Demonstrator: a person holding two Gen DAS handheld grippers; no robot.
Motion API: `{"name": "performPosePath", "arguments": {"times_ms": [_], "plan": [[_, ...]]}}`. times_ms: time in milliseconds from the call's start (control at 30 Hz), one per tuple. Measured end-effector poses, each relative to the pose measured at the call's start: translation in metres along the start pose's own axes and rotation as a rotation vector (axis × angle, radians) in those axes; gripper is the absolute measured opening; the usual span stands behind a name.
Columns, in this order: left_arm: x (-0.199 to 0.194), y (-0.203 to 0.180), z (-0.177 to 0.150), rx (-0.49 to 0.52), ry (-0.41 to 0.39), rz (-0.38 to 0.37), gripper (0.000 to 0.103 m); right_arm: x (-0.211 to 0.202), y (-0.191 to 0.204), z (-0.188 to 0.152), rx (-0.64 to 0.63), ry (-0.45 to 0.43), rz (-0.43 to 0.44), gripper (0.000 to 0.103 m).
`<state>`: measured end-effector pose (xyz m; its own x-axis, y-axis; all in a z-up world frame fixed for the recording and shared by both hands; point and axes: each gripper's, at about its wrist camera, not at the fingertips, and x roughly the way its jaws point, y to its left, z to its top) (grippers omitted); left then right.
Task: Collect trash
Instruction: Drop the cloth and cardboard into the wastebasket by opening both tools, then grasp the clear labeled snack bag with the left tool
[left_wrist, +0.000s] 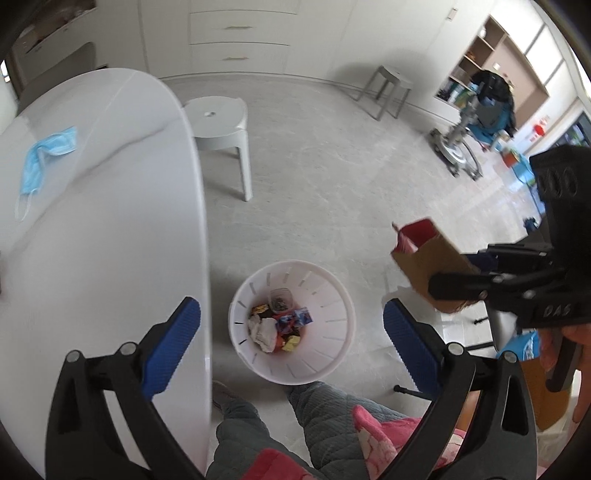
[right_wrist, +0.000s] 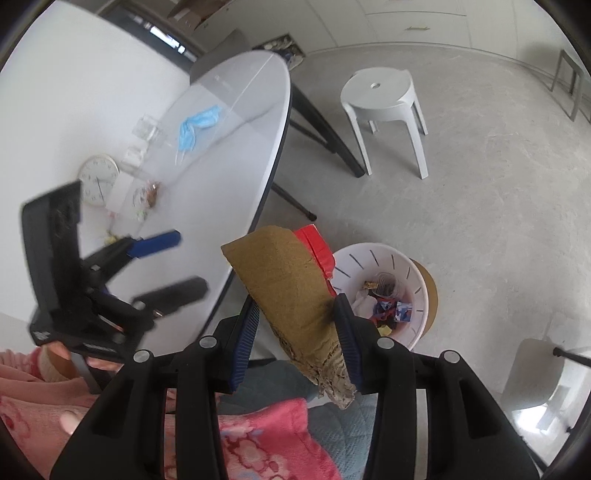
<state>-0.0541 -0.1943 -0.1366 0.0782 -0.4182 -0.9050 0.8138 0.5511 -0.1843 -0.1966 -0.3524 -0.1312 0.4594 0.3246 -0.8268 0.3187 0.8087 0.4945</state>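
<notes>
My right gripper (right_wrist: 297, 325) is shut on a torn brown and red cardboard box (right_wrist: 284, 280), held in the air to the left of and above the white trash bin (right_wrist: 413, 273). In the left wrist view the box (left_wrist: 428, 262) hangs to the right of the bin (left_wrist: 325, 354), which holds wrappers and tissue. My left gripper (left_wrist: 291, 332) is open and empty above the bin, beside the table edge. A blue face mask (left_wrist: 44, 155) lies on the white table (left_wrist: 110, 221); it also shows in the right wrist view (right_wrist: 195, 125).
A white stool (left_wrist: 221, 125) stands on the floor past the bin. A clock (right_wrist: 98, 179), clear cups and small wrappers (right_wrist: 147, 195) lie on the table (right_wrist: 236, 110). A grey stool (left_wrist: 388, 88) and a wheeled stand (left_wrist: 461, 147) are far right. My legs (left_wrist: 314, 417) are below the bin.
</notes>
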Motion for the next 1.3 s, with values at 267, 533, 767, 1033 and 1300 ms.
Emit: {"name": "performPosePath", "arguments": {"times_ms": [267,533,767,1033,1300], "plan": [[-0.019,0.029,-0.01,-0.068,-0.033,0.072,0.095,0.077,0.018,-0.001,-0.109,0.168,-0.19,0.093],[-0.043,0.06,-0.021,-0.139,-0.083,0.126,0.095,0.089,0.054,0.011,-0.153,0.133,-0.253,0.1],[-0.065,0.097,-0.029,-0.213,-0.133,0.2,0.095,0.088,0.103,0.042,-0.261,0.074,-0.298,0.101],[-0.095,0.176,-0.049,-0.342,-0.177,0.331,0.095,0.099,0.165,0.078,-0.345,0.016,-0.262,0.101],[-0.123,0.272,-0.064,-0.451,-0.198,0.457,0.095,0.125,0.228,0.116,-0.379,-0.04,-0.216,0.101]]}}
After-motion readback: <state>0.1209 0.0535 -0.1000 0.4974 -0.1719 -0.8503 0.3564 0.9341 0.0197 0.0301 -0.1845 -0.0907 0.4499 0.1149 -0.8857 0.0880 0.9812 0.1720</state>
